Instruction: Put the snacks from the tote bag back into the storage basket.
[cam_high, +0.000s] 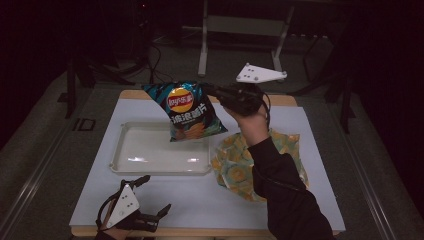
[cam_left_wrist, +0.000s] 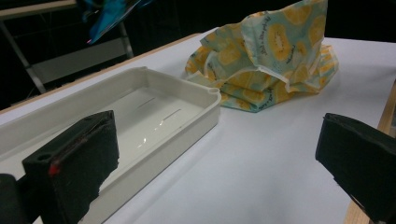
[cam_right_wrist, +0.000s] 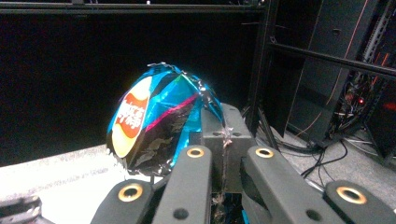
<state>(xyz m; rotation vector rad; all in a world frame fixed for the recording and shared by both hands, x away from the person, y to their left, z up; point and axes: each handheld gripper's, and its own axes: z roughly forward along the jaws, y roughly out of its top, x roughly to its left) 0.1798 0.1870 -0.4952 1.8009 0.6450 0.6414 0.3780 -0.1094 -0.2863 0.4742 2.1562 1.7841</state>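
A blue chip bag (cam_high: 187, 110) hangs in the air over the far right part of a white tray (cam_high: 145, 167). My right gripper (cam_high: 212, 92) is shut on the bag's top edge, and in the right gripper view the bag (cam_right_wrist: 154, 121) bulges just past the closed jaws (cam_right_wrist: 223, 140). My left gripper (cam_high: 155, 197) rests open at the table's near left edge, nothing between its pads. From the left gripper view the tray (cam_left_wrist: 140, 93) lies just ahead of the left jaw.
A crumpled yellow-and-teal patterned cloth bag (cam_high: 280, 160) lies on the white table (cam_high: 200, 200) right of the tray, also seen as a heap (cam_left_wrist: 266, 56) in the left gripper view. A metal frame (cam_high: 240, 35) stands beyond the table's far edge.
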